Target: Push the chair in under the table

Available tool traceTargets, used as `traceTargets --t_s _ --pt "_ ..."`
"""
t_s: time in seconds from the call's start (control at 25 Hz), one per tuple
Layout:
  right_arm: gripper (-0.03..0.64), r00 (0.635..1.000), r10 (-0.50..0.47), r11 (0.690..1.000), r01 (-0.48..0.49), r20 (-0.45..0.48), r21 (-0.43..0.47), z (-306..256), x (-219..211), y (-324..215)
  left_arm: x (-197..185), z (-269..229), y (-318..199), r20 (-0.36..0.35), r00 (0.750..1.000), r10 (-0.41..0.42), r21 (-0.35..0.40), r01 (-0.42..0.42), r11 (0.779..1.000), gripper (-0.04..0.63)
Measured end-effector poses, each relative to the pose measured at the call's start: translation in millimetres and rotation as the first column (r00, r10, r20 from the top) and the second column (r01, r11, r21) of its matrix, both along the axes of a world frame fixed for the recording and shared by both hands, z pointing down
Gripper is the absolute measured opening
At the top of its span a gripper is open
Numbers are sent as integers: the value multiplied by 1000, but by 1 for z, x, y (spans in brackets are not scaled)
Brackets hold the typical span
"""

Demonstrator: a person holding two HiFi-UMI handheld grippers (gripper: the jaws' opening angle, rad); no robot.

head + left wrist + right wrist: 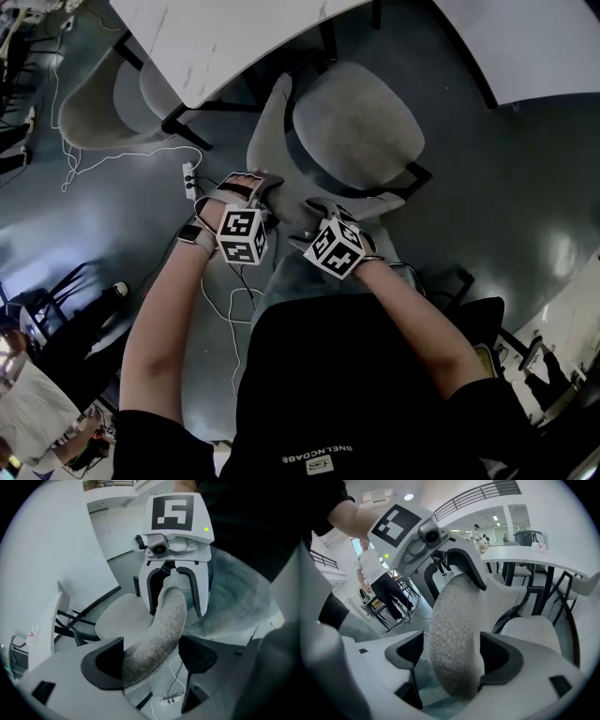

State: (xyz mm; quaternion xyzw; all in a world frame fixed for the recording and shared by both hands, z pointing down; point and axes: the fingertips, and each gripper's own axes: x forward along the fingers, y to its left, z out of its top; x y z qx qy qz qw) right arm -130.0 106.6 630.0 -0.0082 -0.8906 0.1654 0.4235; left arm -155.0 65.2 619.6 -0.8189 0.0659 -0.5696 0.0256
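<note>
1. Chair [356, 127] stands on the floor just before the near edge of the table [234, 37]. Most of it is not yet under the top, and its back is turned to the person.
2. The left tongs [152, 660] are open wide and sit astride the top rim of the backrest [159, 630]. The grey fabric passes between the pads, but they do not clamp it.
3. The right tongs [452, 656] are in the same state, wide open over the rim a little further along, with nothing gripped.
4. I think the step in hand is taking hold of the rim, or leaning on it. Both tongs should sit deep enough that the rim cannot slip out upward.
5. For a good push, press with both sides equally and straight toward the table edge, so the chair does not turn on its legs.
6. Keep the force low and level. A push high on the backrest may tip the chair instead of sliding it.
7. A power strip [188, 178] with its cable [112, 159] lies on the floor beside the chair, on the left. I would keep the legs away from it.
</note>
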Motion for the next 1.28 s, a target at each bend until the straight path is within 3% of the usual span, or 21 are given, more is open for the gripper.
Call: traceTargets --t_s 0.12,0.32,0.44,0.6,0.76,1.0,1.28 --pt "357 999 -21 1000 22 -36 3 14 -3 5 -3 6 -6 55 998 26 33 -28 999 350" --pt "349 994 -5 1000 8 -108 31 31 -5 -3 -2 6 -12 48 999 -22 37 20 999 344" --pt "315 989 -14 999 19 -147 34 42 -6 1 -3 11 -5 68 997 -31 20 29 999 341" --pt "266 987 13 995 3 -158 101 44 -5 -1 -3 12 -5 66 996 -59 34 57 998 341" --pt "197 987 22 989 2 -159 148 45 -3 -4 -3 12 -3 92 995 -46 -28 49 998 337" --pt "184 988 -2 990 24 -153 141 44 1 -2 1 10 0 122 991 -51 -74 60 995 331" --pt "186 987 -73 990 89 -143 108 41 19 18 14 7 28 206 979 7 -252 46 967 295"
